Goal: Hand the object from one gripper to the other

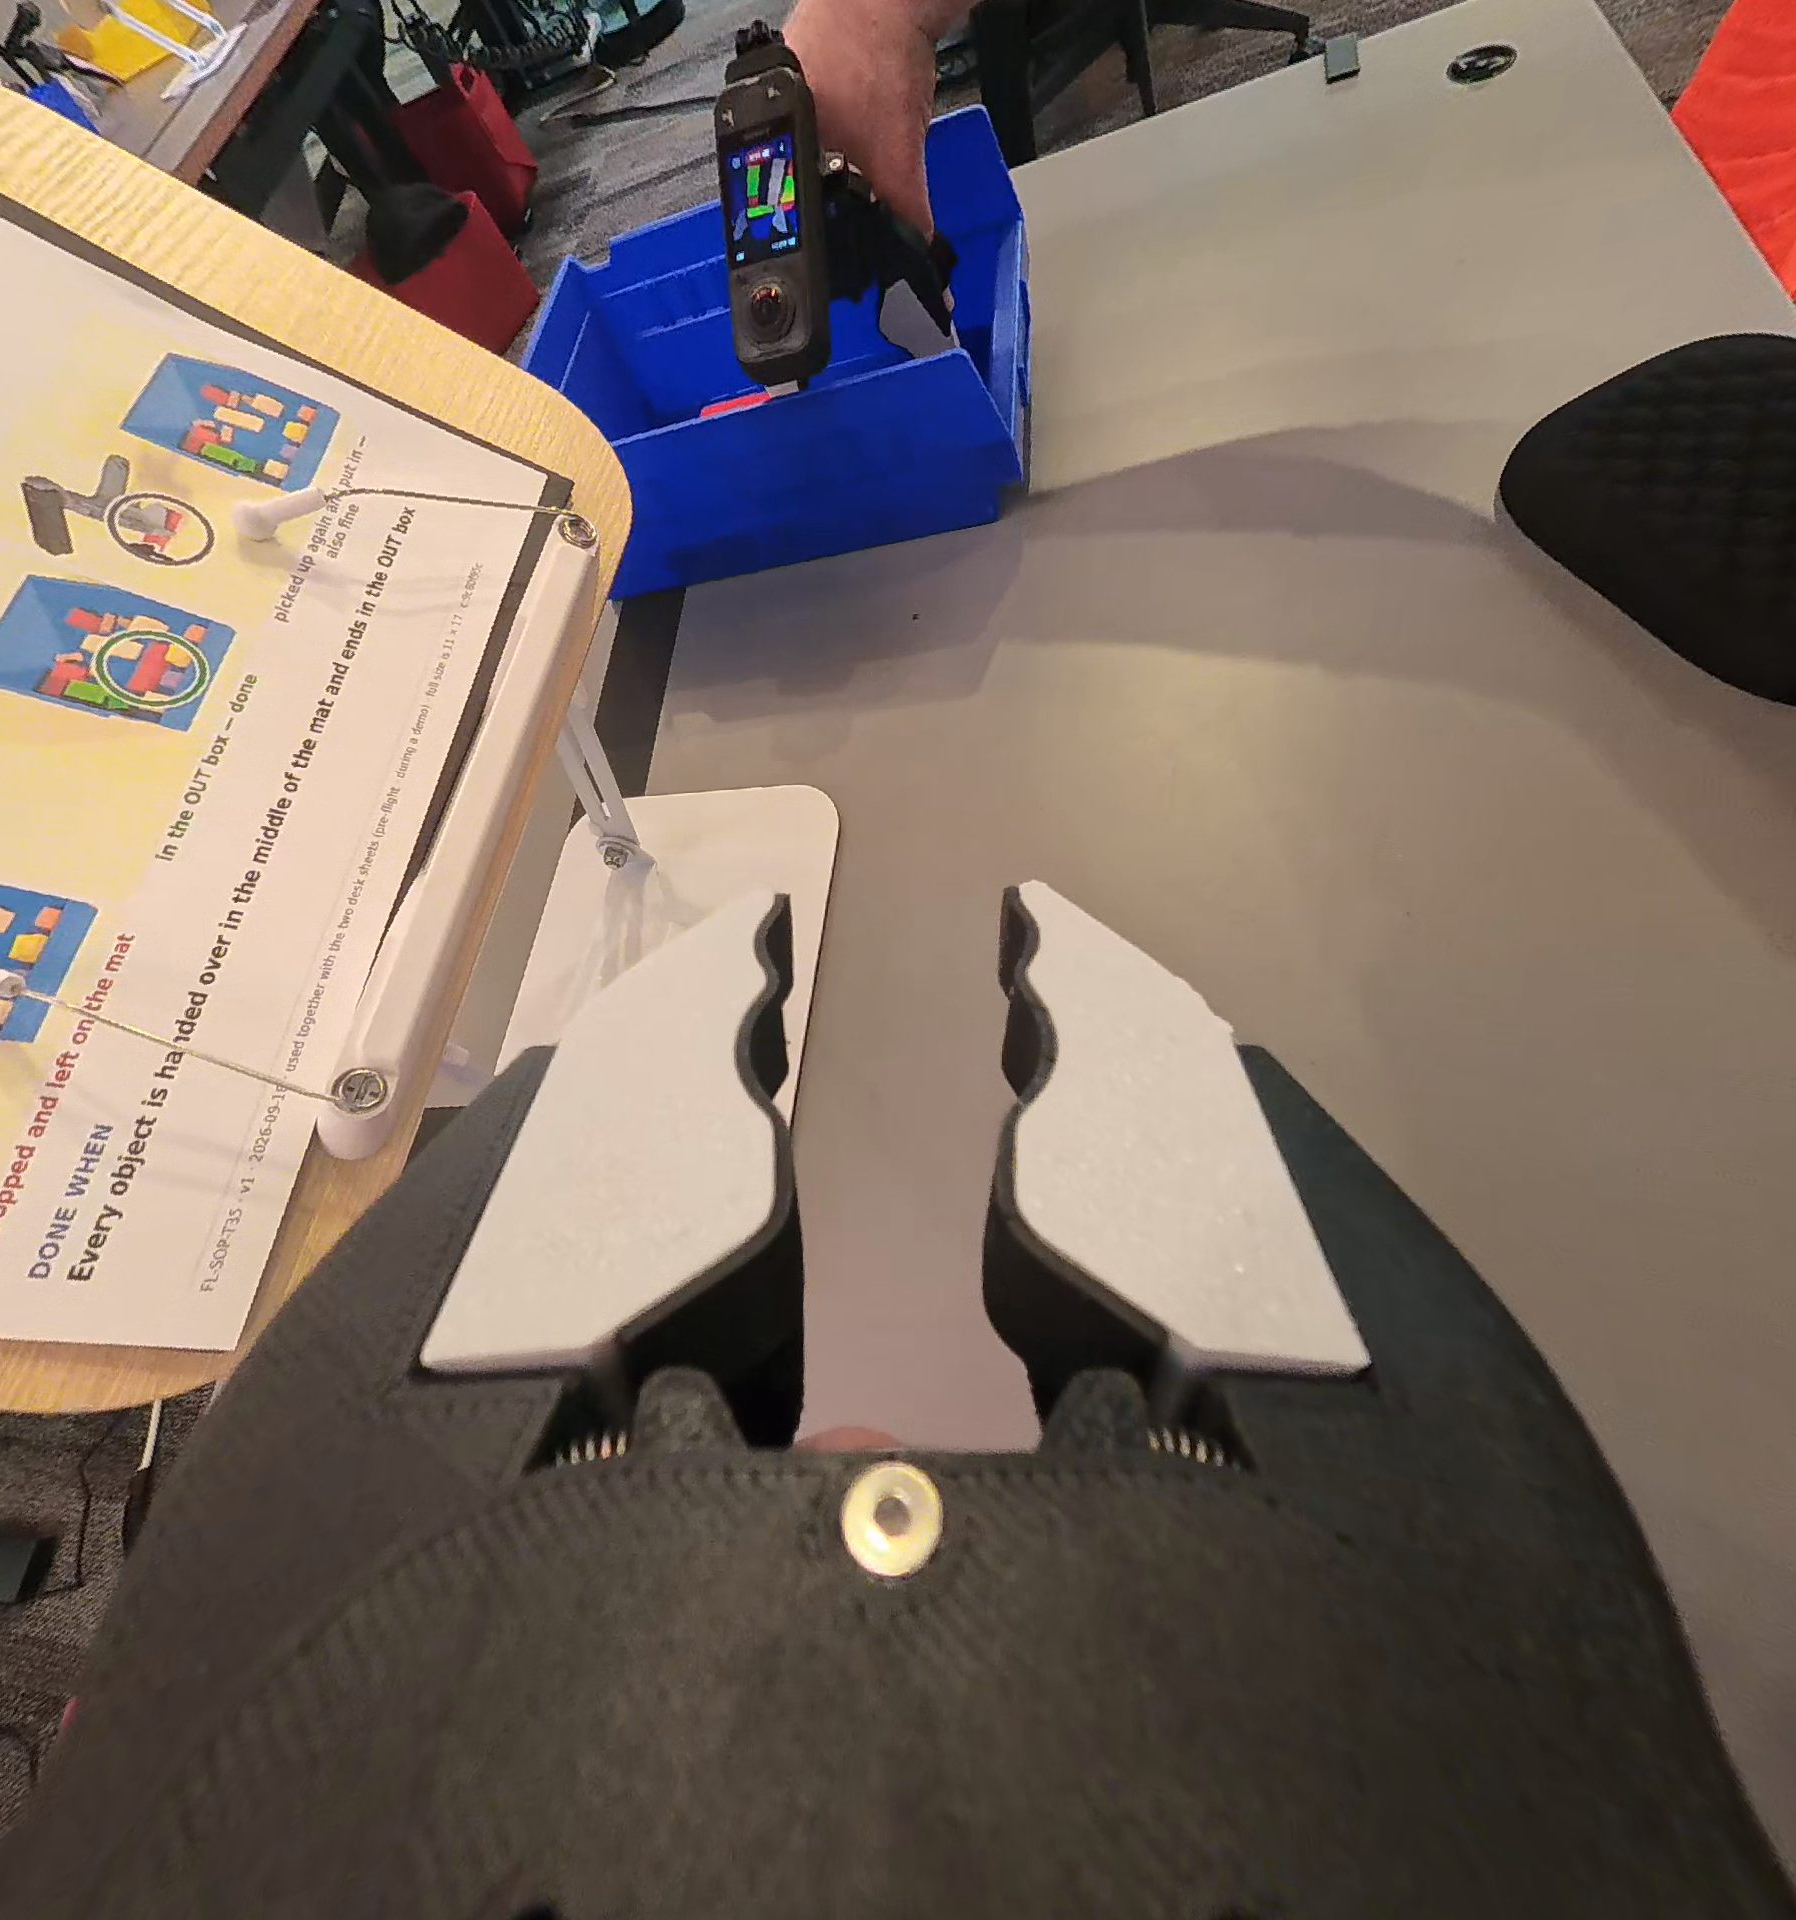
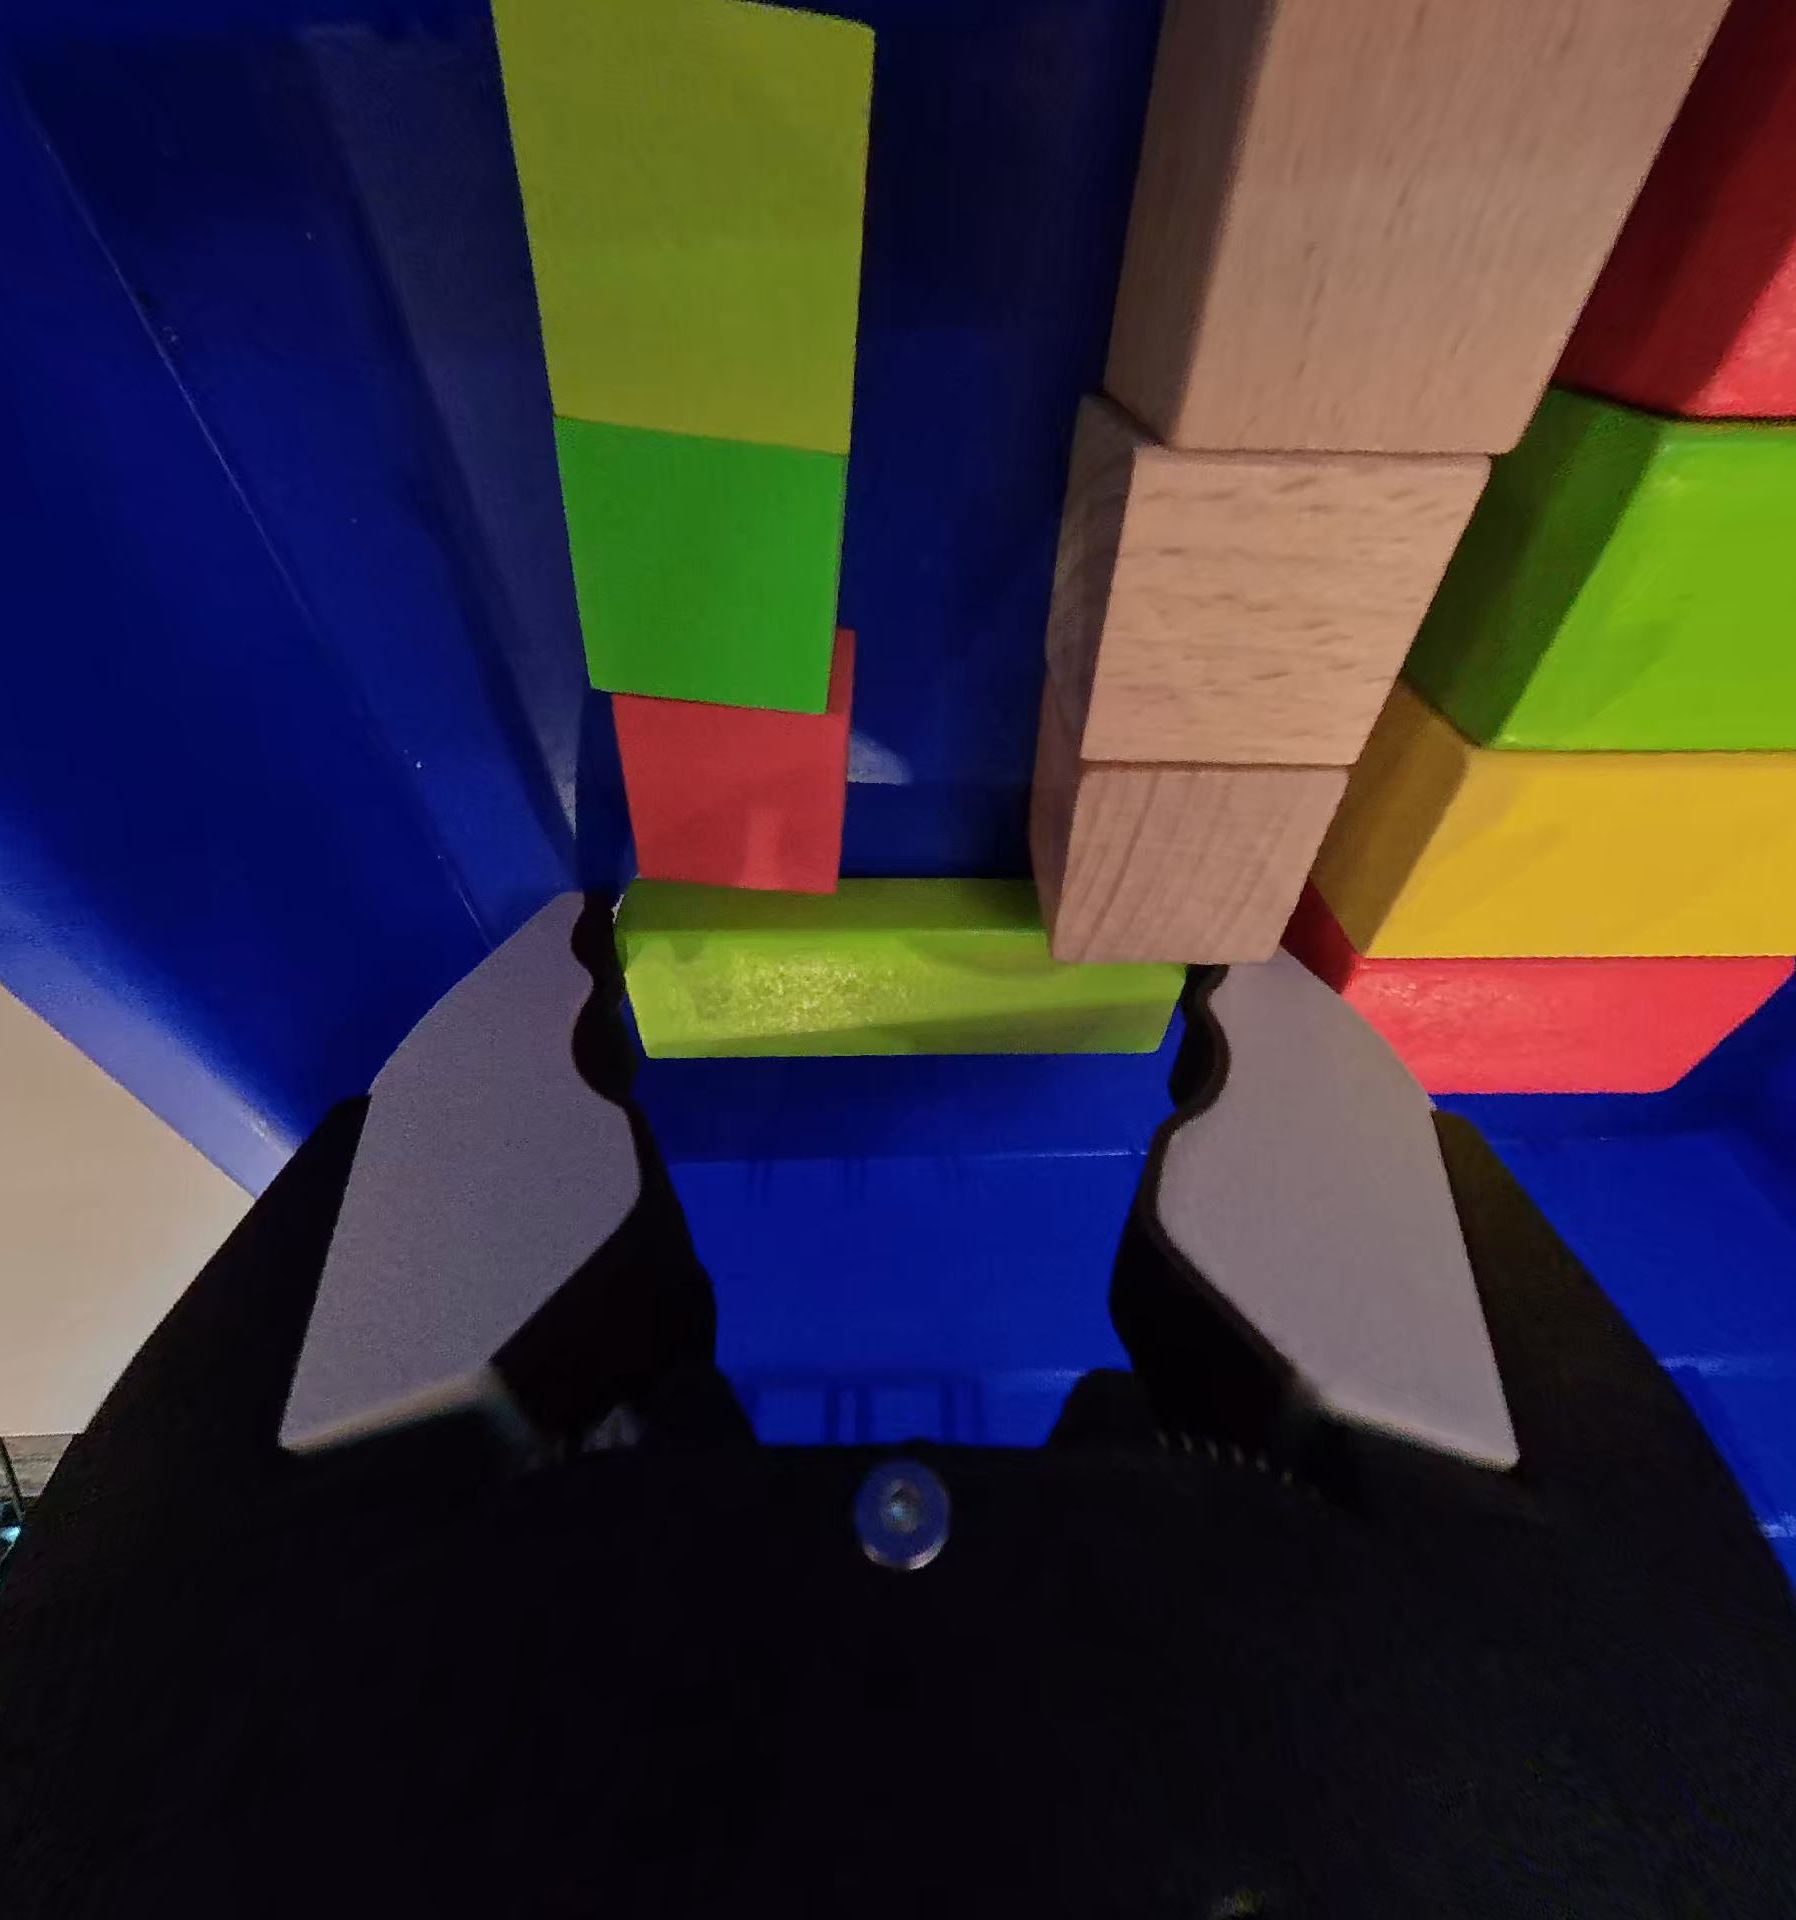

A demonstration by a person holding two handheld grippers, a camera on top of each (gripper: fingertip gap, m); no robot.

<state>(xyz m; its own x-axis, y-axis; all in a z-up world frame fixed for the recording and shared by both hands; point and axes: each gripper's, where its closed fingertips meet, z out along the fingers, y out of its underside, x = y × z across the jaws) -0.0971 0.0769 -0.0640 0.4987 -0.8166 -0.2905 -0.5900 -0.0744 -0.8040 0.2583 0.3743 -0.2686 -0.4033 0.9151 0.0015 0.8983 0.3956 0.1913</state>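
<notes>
In the right wrist view my right gripper (image 2: 899, 997) reaches down into the blue bin (image 2: 198, 520), its jaws spread wide. A light green block (image 2: 894, 987) lies crosswise between its fingertips (image 2: 520, 997), with the pads right at its two ends; I see no clear squeeze. A red cube (image 2: 733, 800) and a plain wooden cube (image 2: 1174, 862) rest against that block's far side. In the left wrist view my left gripper (image 1: 896, 914) is open and empty over the grey table (image 1: 1289, 831). Farther off, a hand holds the other gripper's camera body (image 1: 774, 239) over the blue bin (image 1: 821, 488).
The bin holds several more blocks: green (image 2: 707, 561), yellow-green (image 2: 696, 229), wooden (image 2: 1268, 603), yellow (image 2: 1600, 852), red (image 2: 1538, 1023). A tilted wooden stand with an instruction sheet (image 1: 198, 727) and its white base (image 1: 728, 852) stand left. A black chair part (image 1: 1704, 520) is at the right. My hands' fingertips stand some 50 cm from each other. From my right tips it is roughly 4 cm to the plain wooden cube (image 2: 1174, 862); from my left, 50 cm.
</notes>
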